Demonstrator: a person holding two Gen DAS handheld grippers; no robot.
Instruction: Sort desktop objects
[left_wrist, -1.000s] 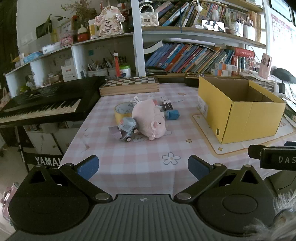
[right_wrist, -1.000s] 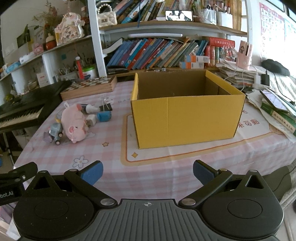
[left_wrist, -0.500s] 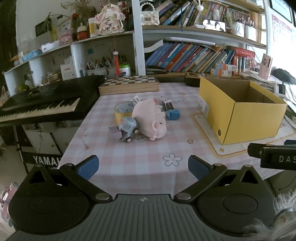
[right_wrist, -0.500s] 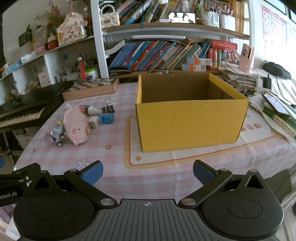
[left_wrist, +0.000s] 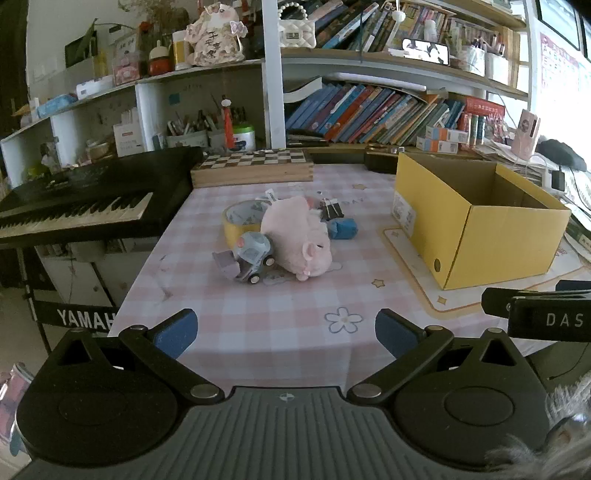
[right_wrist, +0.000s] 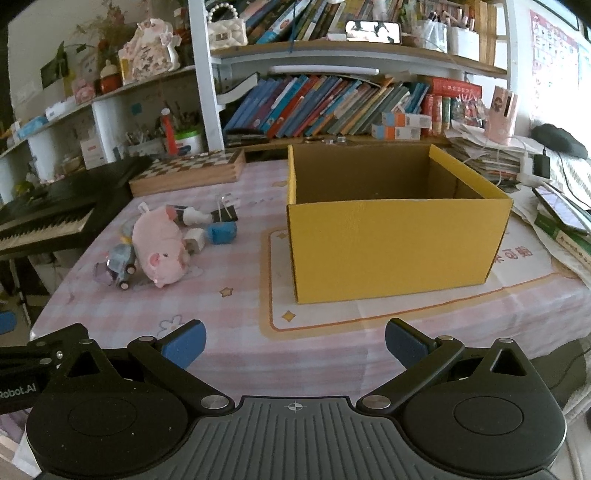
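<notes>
Hovering wide-open: left gripper (left_wrist: 284, 330), right gripper (right_wrist: 295, 339), both empty.

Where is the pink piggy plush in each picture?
Left wrist view: the pink pig plush lies near the middle, between the toy truck and the yellow box.
Right wrist view: it lies at centre-left.
Shared landmark: the yellow box, to the plush's right in both views.
</notes>
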